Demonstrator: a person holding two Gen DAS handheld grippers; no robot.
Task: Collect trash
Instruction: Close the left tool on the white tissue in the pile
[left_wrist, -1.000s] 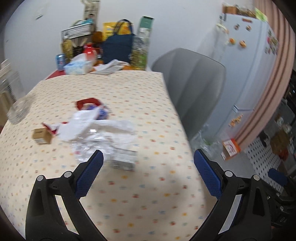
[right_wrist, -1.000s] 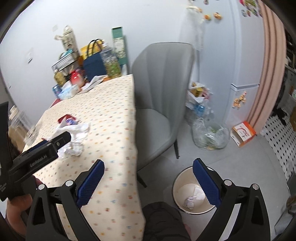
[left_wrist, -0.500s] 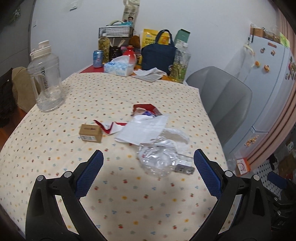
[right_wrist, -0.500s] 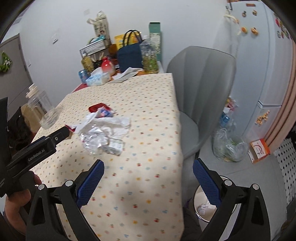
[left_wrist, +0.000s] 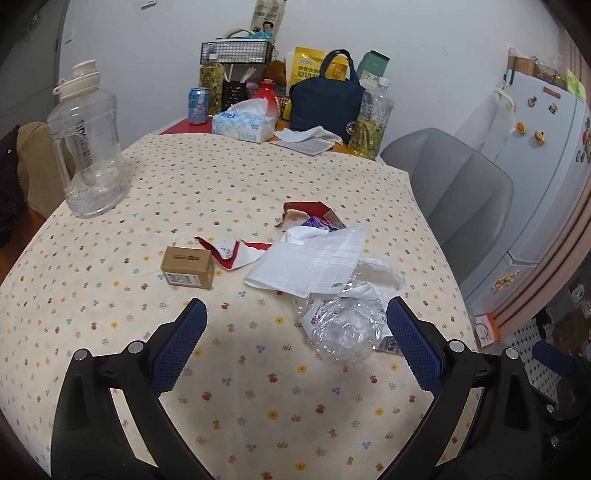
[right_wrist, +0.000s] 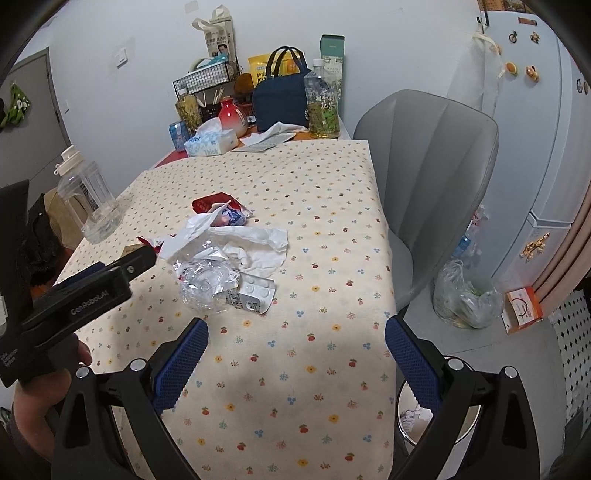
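- Trash pile (left_wrist: 325, 266) of crumpled clear plastic (left_wrist: 343, 328), white mask and red wrapper scraps lies mid-table (left_wrist: 110, 332), small cardboard box (left_wrist: 187, 266) just beside it.
- Left claw (left_wrist: 295, 339) spread, empty, above the table near the plastic.
- Right claw (right_wrist: 295, 350) spread, empty; bin (right_wrist: 424, 417) on the floor below it.

The near stretch of the worktop (right_wrist: 295, 387) lies bare, so either tool could come in low from this side. Mid-worktop the way is taken up by a heap of trash (left_wrist: 325, 273) (crumpled clear plastic, white paper, red scraps), with a small brown box (left_wrist: 187, 266) just left of it and a narrow gap between. A big clear jug (left_wrist: 88, 147) stands at the far left edge. The far end is crowded: tissue box (left_wrist: 243, 124), navy bag (left_wrist: 325, 103), bottles. On the right a grey chair (right_wrist: 436, 177) presses against the worktop edge.
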